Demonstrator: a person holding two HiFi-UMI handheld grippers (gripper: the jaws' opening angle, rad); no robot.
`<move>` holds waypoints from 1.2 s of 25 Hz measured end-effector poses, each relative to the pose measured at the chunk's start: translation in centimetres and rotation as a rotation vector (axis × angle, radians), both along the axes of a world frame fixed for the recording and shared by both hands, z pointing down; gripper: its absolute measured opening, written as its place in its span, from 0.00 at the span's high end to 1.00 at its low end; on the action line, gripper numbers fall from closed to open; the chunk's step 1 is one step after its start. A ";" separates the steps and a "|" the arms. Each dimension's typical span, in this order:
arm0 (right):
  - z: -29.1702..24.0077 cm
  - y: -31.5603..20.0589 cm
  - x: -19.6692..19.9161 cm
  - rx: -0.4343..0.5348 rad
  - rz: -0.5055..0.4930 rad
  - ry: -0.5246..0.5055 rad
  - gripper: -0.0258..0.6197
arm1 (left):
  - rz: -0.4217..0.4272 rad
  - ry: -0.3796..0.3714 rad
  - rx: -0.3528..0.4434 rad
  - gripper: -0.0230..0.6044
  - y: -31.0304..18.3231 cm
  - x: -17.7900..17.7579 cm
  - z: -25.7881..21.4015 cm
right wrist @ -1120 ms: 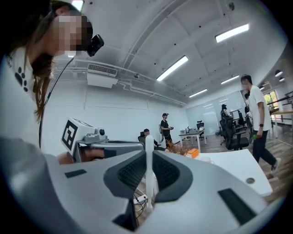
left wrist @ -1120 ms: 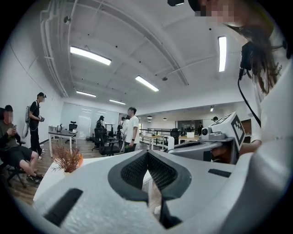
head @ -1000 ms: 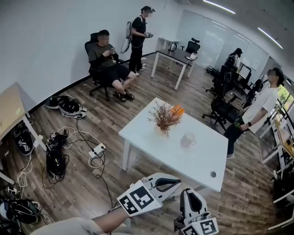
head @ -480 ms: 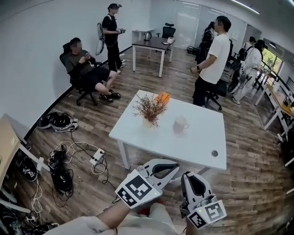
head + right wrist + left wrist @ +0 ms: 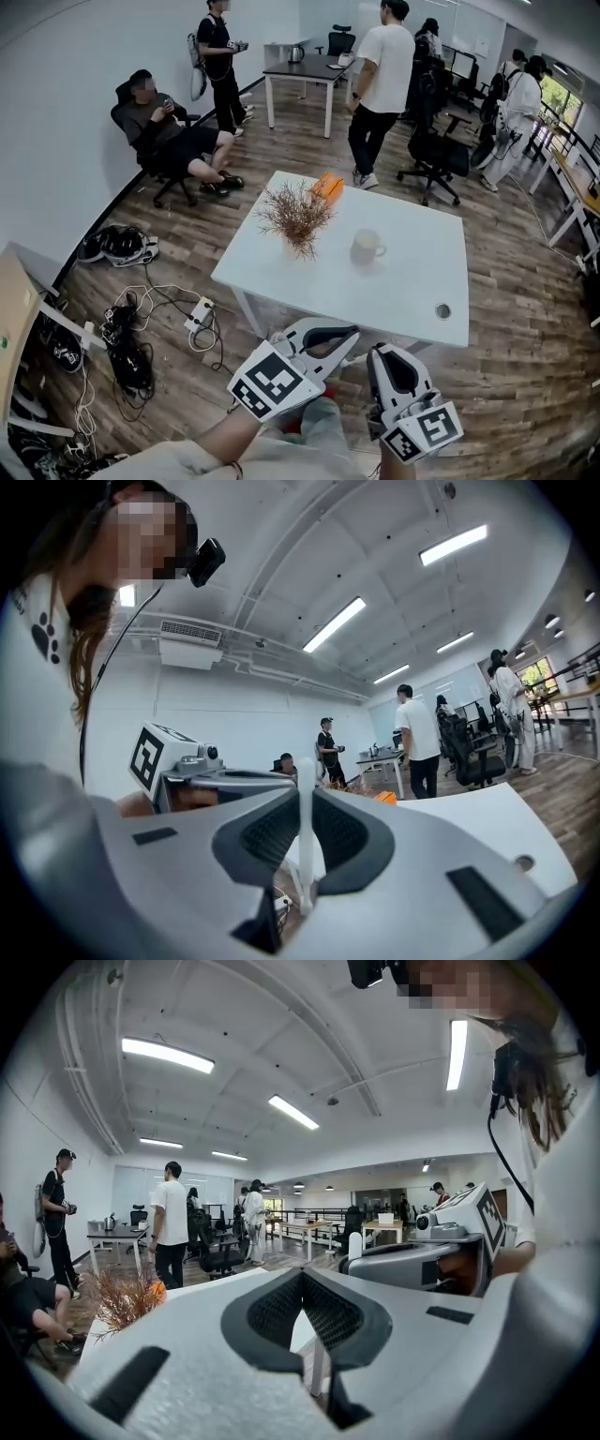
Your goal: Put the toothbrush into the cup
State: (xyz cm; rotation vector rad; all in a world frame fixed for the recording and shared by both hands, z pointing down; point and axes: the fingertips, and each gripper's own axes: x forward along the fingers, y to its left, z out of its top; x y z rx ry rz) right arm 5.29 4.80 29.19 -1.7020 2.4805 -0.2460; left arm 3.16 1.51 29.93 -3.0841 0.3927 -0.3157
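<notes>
A white cup (image 5: 367, 247) with a handle stands near the middle of the white table (image 5: 412, 291). Both grippers hang low, short of the table's near edge. My right gripper (image 5: 386, 354) (image 5: 305, 794) is shut on a thin white toothbrush (image 5: 306, 841), which stands upright between its jaws. In the left gripper view the toothbrush's end (image 5: 354, 1243) pokes up from the right gripper. My left gripper (image 5: 349, 335) (image 5: 300, 1274) sits beside it on the left, its jaws together with nothing between them. In the head view the toothbrush is hidden.
On the table stand a dried plant (image 5: 292, 217), an orange object (image 5: 327, 186) behind it and a small round thing (image 5: 442, 310) near the right front corner. People stand and sit at the back. Cables and bags (image 5: 127, 328) lie on the floor at left.
The view has shifted, so the table sits nearer and more central. The person in the white shirt has walked away toward the back. Both grippers stay low at about the same place.
</notes>
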 end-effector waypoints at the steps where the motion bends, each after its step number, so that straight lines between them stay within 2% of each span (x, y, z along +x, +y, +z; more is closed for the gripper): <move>1: 0.2 -0.7 0.4 -0.004 -0.004 -0.004 0.88 | -0.004 -0.003 -0.005 0.95 -0.8 0.4 0.2; 8: 1.0 -6.4 4.5 -0.033 -0.031 -0.013 0.88 | -0.033 -0.017 -0.035 0.95 -6.3 4.3 1.1; 19: 2.5 -14.4 8.6 -0.061 -0.108 -0.008 0.88 | -0.108 -0.036 -0.068 0.95 -14.1 8.2 2.9; 30: 4.3 -17.8 9.7 -0.090 -0.143 0.010 0.88 | -0.160 -0.050 -0.108 0.95 -17.3 9.0 4.8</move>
